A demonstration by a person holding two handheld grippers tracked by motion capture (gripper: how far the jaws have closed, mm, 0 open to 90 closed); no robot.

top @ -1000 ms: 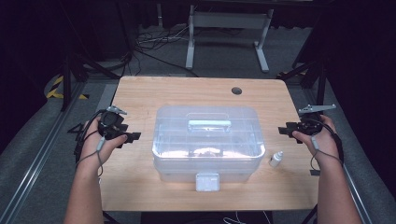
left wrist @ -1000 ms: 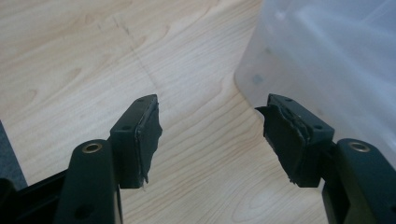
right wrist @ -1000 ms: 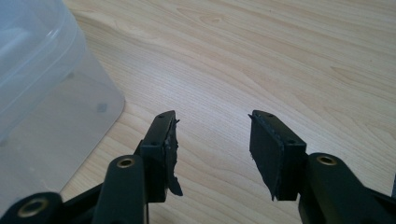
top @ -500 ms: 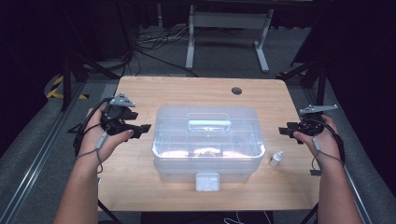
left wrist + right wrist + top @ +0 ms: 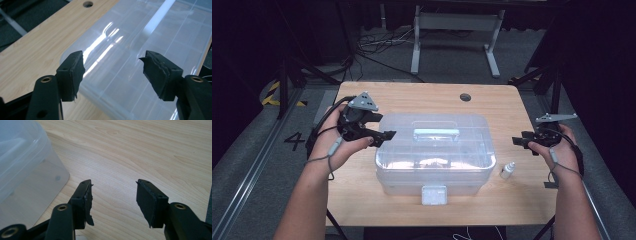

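The light wooden table (image 5: 362, 190) carries a large clear plastic storage box with a latched lid (image 5: 434, 150) at its centre; the box has a pale top handle (image 5: 436, 133) and a white front latch (image 5: 434, 194), and the lid is on. A small white dropper bottle (image 5: 507, 170) stands just beside the box's right end, apart from it.

Compared with the earlier high views, the left gripper (image 5: 384, 135) has been carried up from the table's left side and inward, and it now sits over the box's left end. In the left gripper view its black pads (image 5: 72, 72) stand wide apart above the lid's curved corner, with nothing clamped; the jaws have just been opening further.

The right gripper (image 5: 518, 141) has stayed near the table's right edge, well apart from the box. Its jaws have also just been opening, and bare wood lies between its pads (image 5: 82, 202).

Judgement: both tools are released and preparing; the left leads the approach to the lid, and no grasp has yet been made.
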